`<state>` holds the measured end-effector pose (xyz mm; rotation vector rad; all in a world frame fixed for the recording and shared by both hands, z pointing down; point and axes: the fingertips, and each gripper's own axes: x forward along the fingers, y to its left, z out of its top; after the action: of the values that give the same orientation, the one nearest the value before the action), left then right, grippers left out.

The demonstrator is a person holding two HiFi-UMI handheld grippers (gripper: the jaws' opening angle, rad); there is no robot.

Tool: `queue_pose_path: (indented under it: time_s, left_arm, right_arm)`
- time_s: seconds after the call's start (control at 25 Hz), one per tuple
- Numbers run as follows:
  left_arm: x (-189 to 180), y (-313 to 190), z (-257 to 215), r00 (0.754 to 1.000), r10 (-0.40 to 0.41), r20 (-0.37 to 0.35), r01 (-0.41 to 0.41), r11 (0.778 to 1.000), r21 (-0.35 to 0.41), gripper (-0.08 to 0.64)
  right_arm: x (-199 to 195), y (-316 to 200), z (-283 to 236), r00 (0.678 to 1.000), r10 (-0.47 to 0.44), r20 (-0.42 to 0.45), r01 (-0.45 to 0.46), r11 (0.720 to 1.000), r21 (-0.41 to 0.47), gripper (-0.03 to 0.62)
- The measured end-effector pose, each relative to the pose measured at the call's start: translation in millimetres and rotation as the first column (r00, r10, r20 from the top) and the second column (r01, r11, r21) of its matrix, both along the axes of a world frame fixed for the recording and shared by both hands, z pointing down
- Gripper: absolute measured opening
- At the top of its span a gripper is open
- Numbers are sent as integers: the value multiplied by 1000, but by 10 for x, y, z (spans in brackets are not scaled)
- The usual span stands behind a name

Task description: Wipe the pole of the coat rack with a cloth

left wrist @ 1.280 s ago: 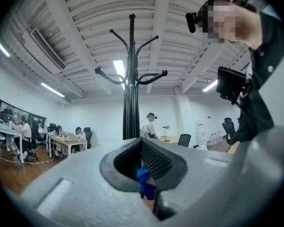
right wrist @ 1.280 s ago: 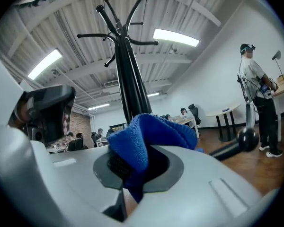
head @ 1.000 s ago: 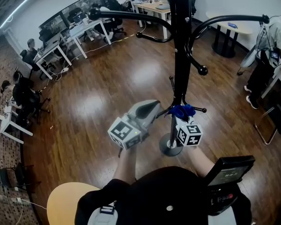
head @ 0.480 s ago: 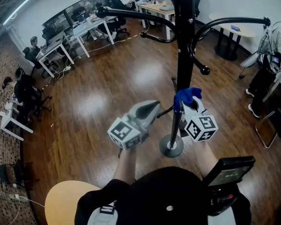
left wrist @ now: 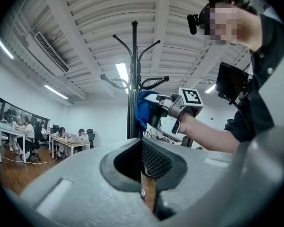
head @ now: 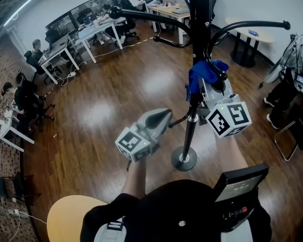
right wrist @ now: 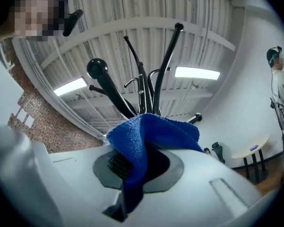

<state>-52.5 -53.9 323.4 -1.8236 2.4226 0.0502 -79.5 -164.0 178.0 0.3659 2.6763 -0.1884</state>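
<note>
The black coat rack pole rises from a round base on the wood floor, with curved hooks branching off. My right gripper is shut on a blue cloth and presses it against the pole, about mid-height. In the right gripper view the cloth drapes out of the jaws below the pole. My left gripper hangs left of the pole, shut with nothing in it. From the left gripper view the pole and the cloth show ahead.
Office desks with seated people stand at the back left. A round table and a standing person are at the right. A tan round seat is near my lower left.
My right gripper has slid the blue cloth up the pole, from near the low pegs to mid-height. The left gripper has stayed in place.
</note>
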Motion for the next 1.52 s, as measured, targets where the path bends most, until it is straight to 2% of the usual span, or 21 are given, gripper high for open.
queue_pose_path:
  time_s: [0.12, 0.28, 0.44, 0.56, 0.76, 0.96, 1.32, 1.52]
  left_arm:
    - [-19, 13, -19, 1000, -1, 1, 1, 1000, 4, -5]
    - [-39, 29, -9, 1000, -4, 2, 4, 1000, -2, -5]
    - [-42, 45, 2, 1000, -6, -4, 6, 1000, -4, -5]
    - [-62, 42, 23, 1000, -7, -12, 7, 1000, -6, -5]
    - [-61, 6, 69, 1000, -2, -14, 2, 1000, -10, -5]
    - [-20, -26, 100, 1000, 10, -20, -10, 1000, -15, -5]
    - [-43, 11, 101, 1000, 1, -30, -1, 1000, -11, -5]
    - [-31, 36, 95, 1000, -2, -31, 2, 1000, -6, -5]
  right_arm:
    - [25, 6, -199, 999, 23, 39, -24, 999, 26, 28]
    - [24, -17, -229, 999, -38, 17, 39, 997, -68, 28]
    - [48, -25, -168, 999, -51, 10, 52, 993, -103, 28]
    - [30, -41, 69, 999, -51, -17, 49, 991, -121, 28]
    - [-49, -45, 905, 990, 16, -142, -28, 996, -84, 26]
    - [-49, -15, 1776, 962, 103, -255, -109, 994, -9, 26]
    - [-89, 10, 3036, 864, 107, -492, -106, 994, 31, 26]
    - [-86, 25, 3198, 828, 79, -555, -88, 996, 10, 26]
